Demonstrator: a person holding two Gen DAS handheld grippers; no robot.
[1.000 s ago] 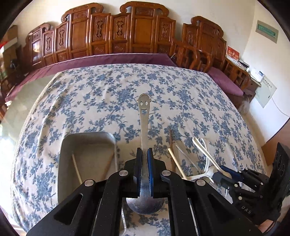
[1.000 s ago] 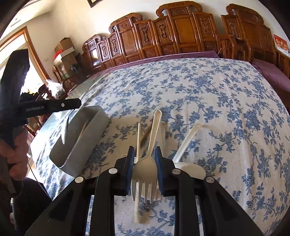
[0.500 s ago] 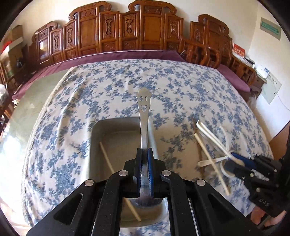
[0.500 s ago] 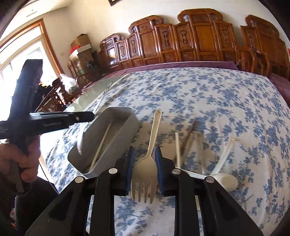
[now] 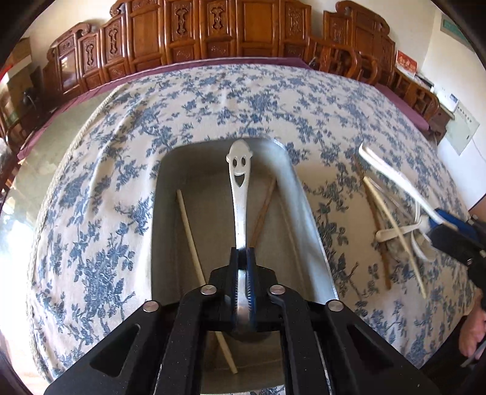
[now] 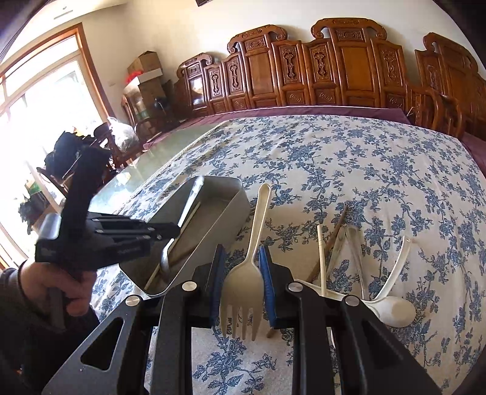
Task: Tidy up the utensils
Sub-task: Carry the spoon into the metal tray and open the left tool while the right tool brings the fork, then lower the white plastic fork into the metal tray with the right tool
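My left gripper (image 5: 243, 258) is shut on a metal spoon (image 5: 239, 188) with a smiley-face handle, held over the grey metal tray (image 5: 158, 212). The tray holds a white chopstick (image 5: 191, 231) and a brown chopstick (image 5: 264, 209). My right gripper (image 6: 241, 264) is shut on a cream plastic fork (image 6: 246, 273), lifted above the cloth just right of the tray (image 6: 218, 224). Loose chopsticks (image 6: 322, 258), clear utensils and a white ladle spoon (image 6: 391, 307) lie on the cloth to the right.
The table wears a blue floral cloth (image 6: 349, 158) with bare glass (image 6: 145, 170) at its left side. Carved wooden chairs (image 5: 243, 27) line the far edge. The right gripper (image 5: 449, 234) shows in the left wrist view above the loose pile.
My left gripper has carried the spoon leftward from beside the tray to over its inside and lower. My right gripper has lifted the fork off the pile and moved left toward the tray.
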